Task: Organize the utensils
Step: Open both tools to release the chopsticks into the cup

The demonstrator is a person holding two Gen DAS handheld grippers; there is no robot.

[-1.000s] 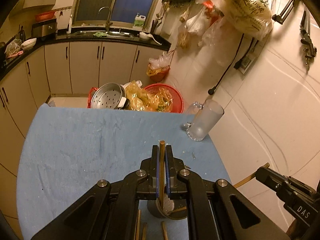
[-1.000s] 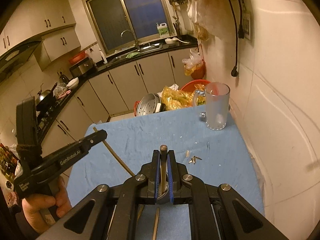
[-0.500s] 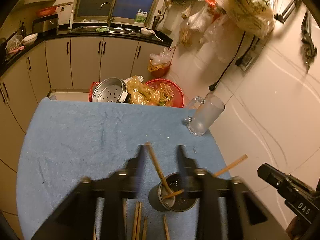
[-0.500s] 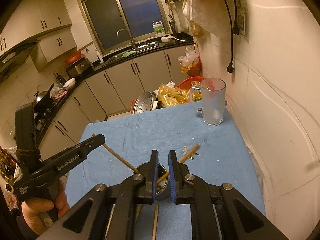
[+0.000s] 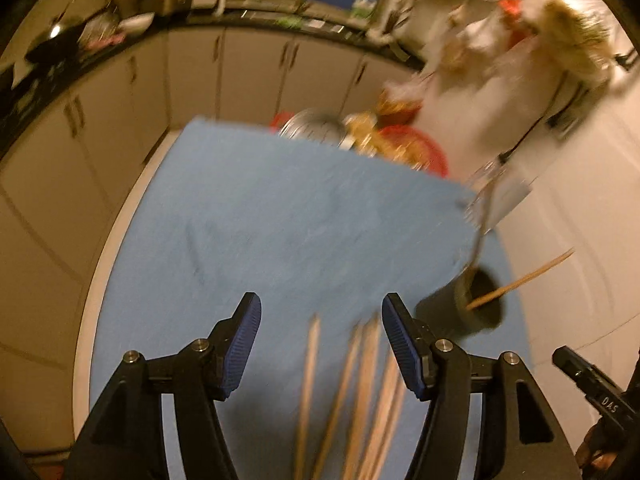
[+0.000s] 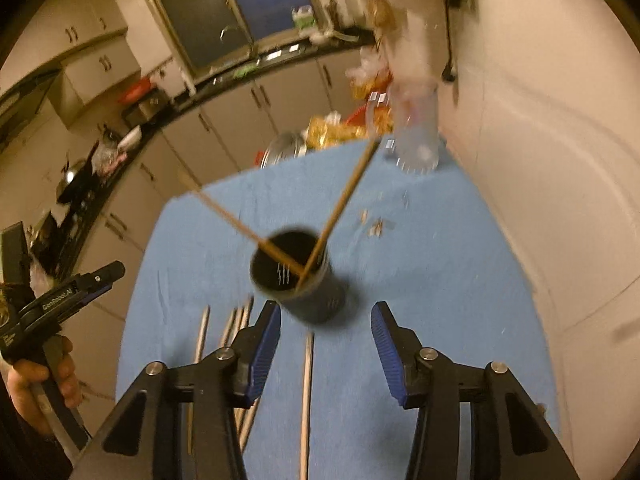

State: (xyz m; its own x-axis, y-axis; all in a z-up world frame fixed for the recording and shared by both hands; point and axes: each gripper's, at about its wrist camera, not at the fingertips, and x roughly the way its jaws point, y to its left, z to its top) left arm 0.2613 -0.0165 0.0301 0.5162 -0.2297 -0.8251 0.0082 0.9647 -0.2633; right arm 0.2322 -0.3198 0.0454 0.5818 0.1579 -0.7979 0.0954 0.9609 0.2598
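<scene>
Two chopsticks (image 6: 344, 208) stand in the dark cup (image 6: 296, 276) near the middle of the blue cloth (image 6: 440, 280), crossed in a V: one leans up toward the far right, toward the glass mug (image 6: 414, 136), the other up toward the far left, both with their low ends at the cup's bottom. The loose chopsticks (image 5: 360, 392) lie flat on the cloth just on the near side of the cup, their long axes running roughly from the near edge toward the cup, close to parallel; in the right wrist view one lies alone (image 6: 307, 396) in line with the gap between the jaws, and a small bunch (image 6: 236, 332) lies to its left. The step in hand looks like the gap between two loads: two sticks are in, and the rest wait. The left gripper (image 5: 320, 344) is spread wide and holds nothing, poised over the bunch; the right gripper (image 6: 325, 344) is likewise wide and empty, just short of the cup. Next, I judge, each needs to drop to the cloth with its jaws across a single stick, pinch it near its far end, lift, tip it upright and lower it into the cup. Both views are blurred, so the count of loose sticks is unclear.
</scene>
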